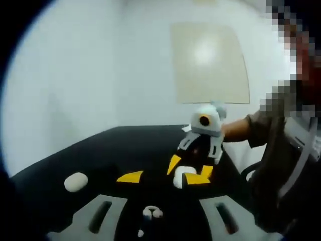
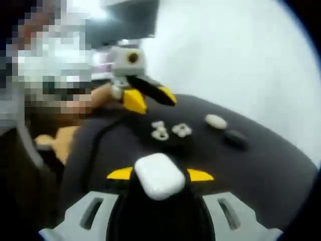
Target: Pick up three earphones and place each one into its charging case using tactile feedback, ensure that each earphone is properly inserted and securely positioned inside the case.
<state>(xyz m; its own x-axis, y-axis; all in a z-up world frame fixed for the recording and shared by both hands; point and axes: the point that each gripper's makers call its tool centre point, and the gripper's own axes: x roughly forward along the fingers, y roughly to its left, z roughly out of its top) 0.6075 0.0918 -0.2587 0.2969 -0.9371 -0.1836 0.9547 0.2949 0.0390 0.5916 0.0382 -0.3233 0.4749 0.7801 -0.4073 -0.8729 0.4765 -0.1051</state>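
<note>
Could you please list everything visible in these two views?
Table: one, black, under everything.
Earphones: white, two blurred clusters mid-table; exact count unclear.
Oval case: one, white, on the table beyond the earphones.
Dark case: one, blackish, beside the oval case.
Held case: one, white, between the right gripper's jaws.
Wall panel: one, beige, on the white wall.
Left gripper: yellow-tipped, open.
Right gripper: yellow-tipped, shut on the held case.
Person's sleeve: grey-brown, at the edge.
</note>
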